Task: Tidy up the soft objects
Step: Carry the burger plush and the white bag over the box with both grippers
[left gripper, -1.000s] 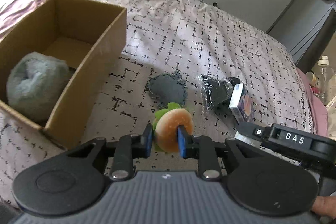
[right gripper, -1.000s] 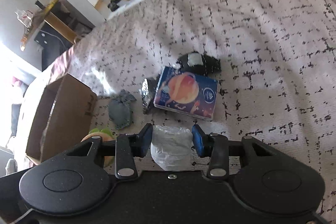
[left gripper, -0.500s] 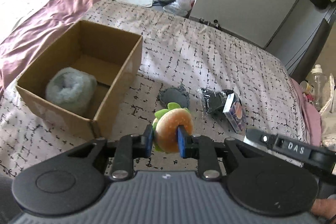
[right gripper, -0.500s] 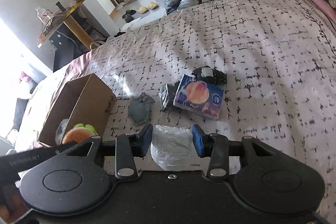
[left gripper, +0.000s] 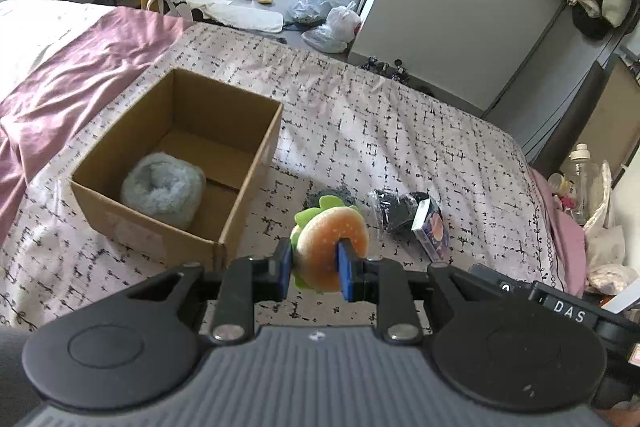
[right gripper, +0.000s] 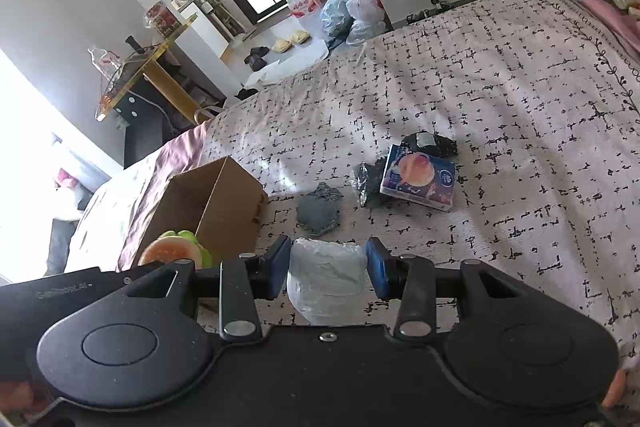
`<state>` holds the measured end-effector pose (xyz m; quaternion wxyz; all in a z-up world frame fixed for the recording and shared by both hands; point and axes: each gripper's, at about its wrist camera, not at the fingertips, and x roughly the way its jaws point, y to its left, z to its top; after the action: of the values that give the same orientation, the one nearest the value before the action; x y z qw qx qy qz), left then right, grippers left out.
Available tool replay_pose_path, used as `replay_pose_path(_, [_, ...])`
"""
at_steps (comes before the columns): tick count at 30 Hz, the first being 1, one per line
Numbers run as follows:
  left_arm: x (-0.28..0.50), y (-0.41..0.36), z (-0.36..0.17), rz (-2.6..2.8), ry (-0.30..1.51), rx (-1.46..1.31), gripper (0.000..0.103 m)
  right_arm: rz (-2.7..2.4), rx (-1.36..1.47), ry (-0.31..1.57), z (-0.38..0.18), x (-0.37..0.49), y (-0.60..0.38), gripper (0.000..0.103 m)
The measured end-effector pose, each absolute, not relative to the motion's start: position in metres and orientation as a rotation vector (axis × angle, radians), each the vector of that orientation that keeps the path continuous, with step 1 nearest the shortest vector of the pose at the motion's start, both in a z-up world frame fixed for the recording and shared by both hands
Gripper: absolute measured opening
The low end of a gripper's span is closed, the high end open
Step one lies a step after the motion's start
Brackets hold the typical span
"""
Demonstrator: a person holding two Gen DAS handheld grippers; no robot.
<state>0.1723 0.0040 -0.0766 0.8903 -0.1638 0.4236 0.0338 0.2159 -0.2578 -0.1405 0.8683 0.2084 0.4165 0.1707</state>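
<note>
An open brown cardboard box point(left gripper: 176, 163) is set on the patterned pink bedspread point(left gripper: 400, 131), left of the left gripper point(left gripper: 314, 263). A fluffy pale-blue rolled plush point(left gripper: 162, 189) is contained in its near end. The left gripper is held above the bedspread, just right of the box's near corner. Its blue-padded jaws are closed to a narrow gap on an orange hamburger-shaped plush toy with green lettuce trim point(left gripper: 330, 247), which is clamped between the pads. A grey knitted pouch point(right gripper: 318, 213) lies on the bedspread beyond the toy. Further right, a black plastic-wrapped bundle point(right gripper: 370, 179) and a blue printed tissue packet point(right gripper: 418, 179) lie touching. The right gripper point(right gripper: 328, 265) is held moderately wide, and a white translucent plastic-wrapped soft pack point(right gripper: 326, 279) is grasped between its pads.
</note>
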Motion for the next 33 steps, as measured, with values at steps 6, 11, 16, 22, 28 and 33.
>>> replay_pose_path(6, [0.163, 0.024, -0.066, 0.073, 0.852, -0.349, 0.023, 0.386, 0.447, 0.855, -0.135, 0.208, -0.241, 0.041])
replay_pose_path(11, [0.156, 0.043, -0.064, 0.088, 0.837, -0.364, 0.023, 0.406, 0.421, 0.848, -0.129, 0.205, -0.22, 0.041])
replay_pose_path(16, [0.15, 0.061, -0.062, 0.095, 0.821, -0.374, 0.023, 0.422, 0.402, 0.846, -0.124, 0.202, -0.201, 0.041])
replay_pose_path(22, [0.149, 0.085, -0.06, 0.114, 0.804, -0.397, 0.023, 0.431, 0.384, 0.849, -0.119, 0.2, -0.18, 0.041])
replay_pose_path(28, [0.151, 0.106, -0.061, 0.129, 0.79, -0.417, 0.023, 0.439, 0.367, 0.857, -0.118, 0.202, -0.159, 0.041])
replay_pose_path(33, [0.155, 0.121, -0.062, 0.143, 0.784, -0.431, 0.023, 0.452, 0.37, 0.854, -0.115, 0.205, -0.144, 0.041])
